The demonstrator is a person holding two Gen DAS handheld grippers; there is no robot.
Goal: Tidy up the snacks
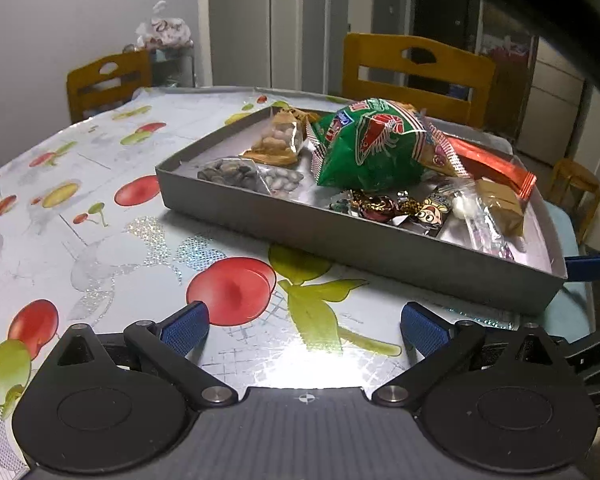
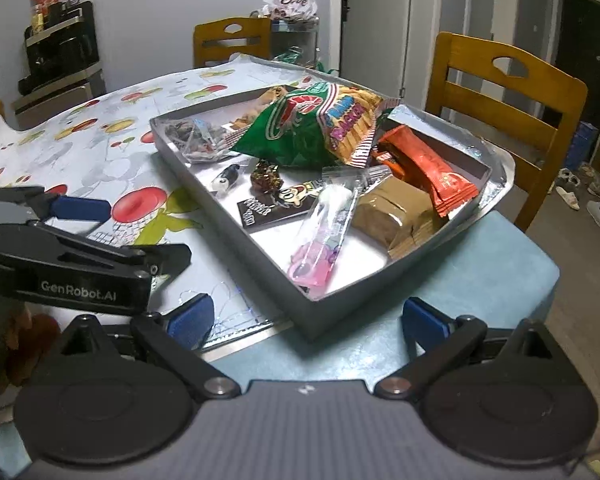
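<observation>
It was a home dining room. A round table under a glossy cherry-and-pear-print tablecloth [image 1: 100,184] stood with yellow wooden chairs [image 2: 504,92] at its far side. Slippers and shoes [image 2: 592,196] lay scattered on the floor by a dark doorway at far right, and a black appliance stand [image 2: 60,60] stood against the far-left wall.

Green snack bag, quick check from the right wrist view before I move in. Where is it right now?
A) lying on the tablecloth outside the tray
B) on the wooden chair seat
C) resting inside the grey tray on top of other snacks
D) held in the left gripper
C: the green snack bag lies inside the grey tray, propped on other packets, while the left gripper and right gripper are both open and empty.
</observation>
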